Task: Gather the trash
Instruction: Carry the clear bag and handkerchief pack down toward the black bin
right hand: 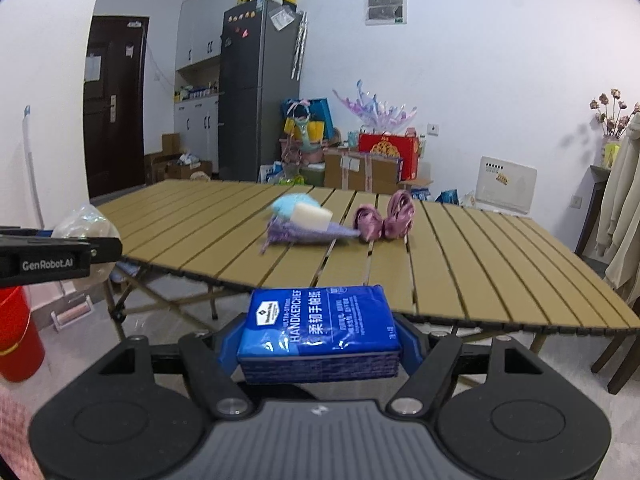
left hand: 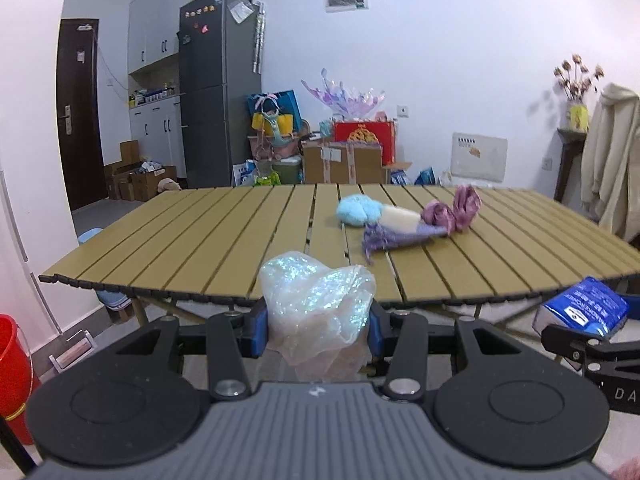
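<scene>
crumpled plastic wrap (left hand: 316,304), clear and iridescent, sits clamped between the blue pads of the left tool (left hand: 318,330), held in the air in front of the near edge of the counter (left hand: 192,240); its lower folds drop behind the tool body and are hidden there. in the right wrist view only a rounded bit of the wrap shows at the left edge, behind the side of the left tool, which is itself cut off by the frame. blue tissue pack (right hand: 320,330) is gripped by its two short sides in the right tool (right hand: 320,340), also short of the counter edge; the pads are mostly covered by the pack. in the left wrist view the pack appears at the far right, partly cut off and blurred. on the counter top, well apart from both tools, lies a soft cluster: a light blue fluffy piece (left hand: 358,210), a white block (left hand: 400,216), a purple fringed cloth (left hand: 400,236) and a crumpled mauve ribbon (left hand: 456,210), all blurred so their exact make is hard to tell. a red bucket (left hand: 14,372) on the floor is cut off at the left edge
</scene>
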The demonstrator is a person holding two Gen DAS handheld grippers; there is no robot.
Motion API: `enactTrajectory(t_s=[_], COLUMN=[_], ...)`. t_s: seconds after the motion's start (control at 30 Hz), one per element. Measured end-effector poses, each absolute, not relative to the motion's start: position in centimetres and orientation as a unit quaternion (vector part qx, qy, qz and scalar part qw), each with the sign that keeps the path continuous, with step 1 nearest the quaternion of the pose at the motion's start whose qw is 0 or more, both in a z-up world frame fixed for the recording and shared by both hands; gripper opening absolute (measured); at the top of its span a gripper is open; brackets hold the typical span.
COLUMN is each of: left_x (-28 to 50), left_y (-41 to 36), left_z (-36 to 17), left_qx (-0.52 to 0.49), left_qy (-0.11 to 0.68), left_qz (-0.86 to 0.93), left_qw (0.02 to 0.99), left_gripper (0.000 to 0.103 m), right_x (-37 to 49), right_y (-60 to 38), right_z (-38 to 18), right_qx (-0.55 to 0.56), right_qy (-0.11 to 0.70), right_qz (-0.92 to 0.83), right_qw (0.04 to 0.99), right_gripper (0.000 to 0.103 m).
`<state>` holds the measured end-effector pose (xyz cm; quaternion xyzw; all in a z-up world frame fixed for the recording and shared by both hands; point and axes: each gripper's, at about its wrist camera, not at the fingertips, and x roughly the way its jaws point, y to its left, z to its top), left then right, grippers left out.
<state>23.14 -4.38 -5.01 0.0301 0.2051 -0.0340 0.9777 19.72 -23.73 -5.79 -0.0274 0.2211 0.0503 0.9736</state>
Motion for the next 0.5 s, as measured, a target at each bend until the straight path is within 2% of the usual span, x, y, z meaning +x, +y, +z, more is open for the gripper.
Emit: enactTrajectory(t_s=[0.5], left_x=[21.0], left_y=[-3.6], left_z=[-9.4], left_qx=[0.051], left_qy=[0.254], left_qz=[-0.036], left_qw=[0.965], left_gripper=[0.046], right_x=[17.9], right_y=[-22.3], right_z=[-11.0], right_qx=[-0.026], right_qy=[0.292], right_qz=[0.056], right_qw=[0.955], right_gripper=[0.073])
